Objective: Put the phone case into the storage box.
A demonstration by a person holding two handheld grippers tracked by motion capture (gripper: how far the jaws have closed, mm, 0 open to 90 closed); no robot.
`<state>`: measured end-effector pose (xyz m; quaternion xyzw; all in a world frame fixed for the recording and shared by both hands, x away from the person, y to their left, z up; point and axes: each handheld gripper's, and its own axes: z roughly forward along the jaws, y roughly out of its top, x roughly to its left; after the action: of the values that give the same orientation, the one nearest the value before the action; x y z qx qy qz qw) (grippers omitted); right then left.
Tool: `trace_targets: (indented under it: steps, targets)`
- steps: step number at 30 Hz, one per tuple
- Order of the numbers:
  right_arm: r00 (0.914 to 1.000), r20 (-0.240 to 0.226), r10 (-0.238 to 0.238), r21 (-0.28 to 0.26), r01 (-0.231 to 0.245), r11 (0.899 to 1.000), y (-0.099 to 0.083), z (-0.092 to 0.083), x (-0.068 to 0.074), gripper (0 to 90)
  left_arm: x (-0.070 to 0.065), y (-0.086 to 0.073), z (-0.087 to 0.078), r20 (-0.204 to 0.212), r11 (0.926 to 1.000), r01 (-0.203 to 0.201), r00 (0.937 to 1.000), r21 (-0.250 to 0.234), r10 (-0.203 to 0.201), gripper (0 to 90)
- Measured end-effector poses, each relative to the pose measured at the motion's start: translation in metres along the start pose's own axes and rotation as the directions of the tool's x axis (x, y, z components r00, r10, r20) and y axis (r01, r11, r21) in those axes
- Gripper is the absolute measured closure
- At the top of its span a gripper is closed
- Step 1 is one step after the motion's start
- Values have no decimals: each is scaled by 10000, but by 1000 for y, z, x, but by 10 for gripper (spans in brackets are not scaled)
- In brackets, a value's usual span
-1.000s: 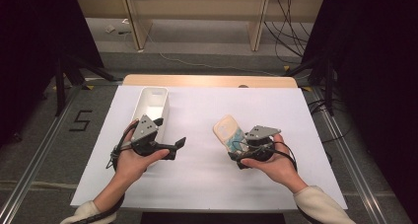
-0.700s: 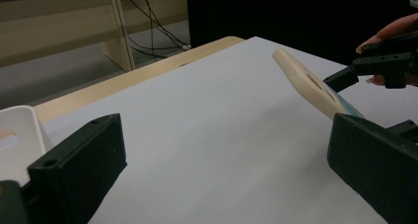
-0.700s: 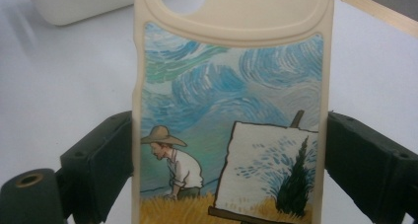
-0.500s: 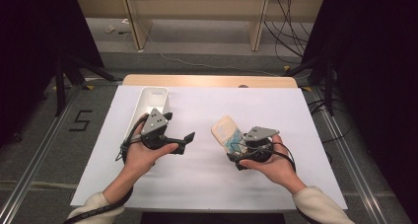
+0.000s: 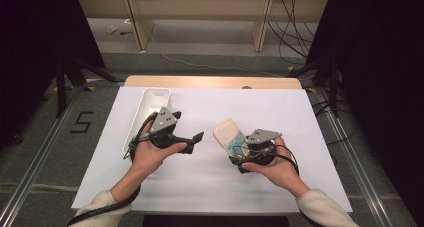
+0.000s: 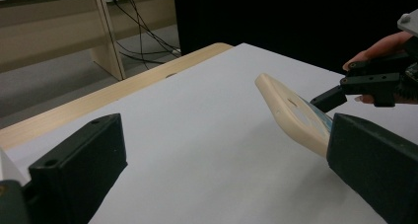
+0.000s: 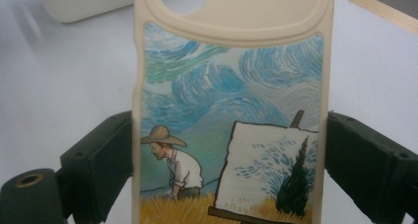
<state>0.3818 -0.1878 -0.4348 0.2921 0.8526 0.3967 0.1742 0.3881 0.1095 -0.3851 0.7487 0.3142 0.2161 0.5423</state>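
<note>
White table point(image 5: 215, 187) covered by a white sheet, wood edge showing at 12 o'clock. On the floor at 9 o'clock of the table, a marking reads "5" point(image 5: 81, 122); no other legible writing or brand anywhere.

White tray point(image 5: 148, 112), long and narrow, sits at the table's 10 o'clock, just behind the left hand. Likely the drop-off or source bin, judging by its position.

Left gripper point(image 5: 194, 139) sits at about 9 o'clock from table centre, jaws spread wide and holding nothing, pointed toward 3 o'clock at the case. In the left gripper view both black jaws frame the case, so it looks lined up to take or steady it; near, not touching.

Right gripper point(image 5: 239, 154) at about 4 o'clock from centre, clamped on the phone case point(image 5: 229, 135) by its two long edges. Case is lifted off the table, tilted, camera-cutout end pointing to 11 o'clock. Edge grip keeps the printed face free and presents the free end to the other gripper.

Phone case point(image 7: 231, 110): cream rubbery rim, printed painting-style art, blue swirled sky, figure in straw hat, canvas on an easel with a dark cypress. No text or logo readable on it.
</note>
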Motion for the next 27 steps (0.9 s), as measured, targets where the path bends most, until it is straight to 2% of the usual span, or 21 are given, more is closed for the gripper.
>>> trace_targets:
  steps: [27]
  targets:
    - [9999,-36,-106,-36,106,9999,1,1,4,112,-12,15,21,474,9999,-62,9989,-81,66,22]
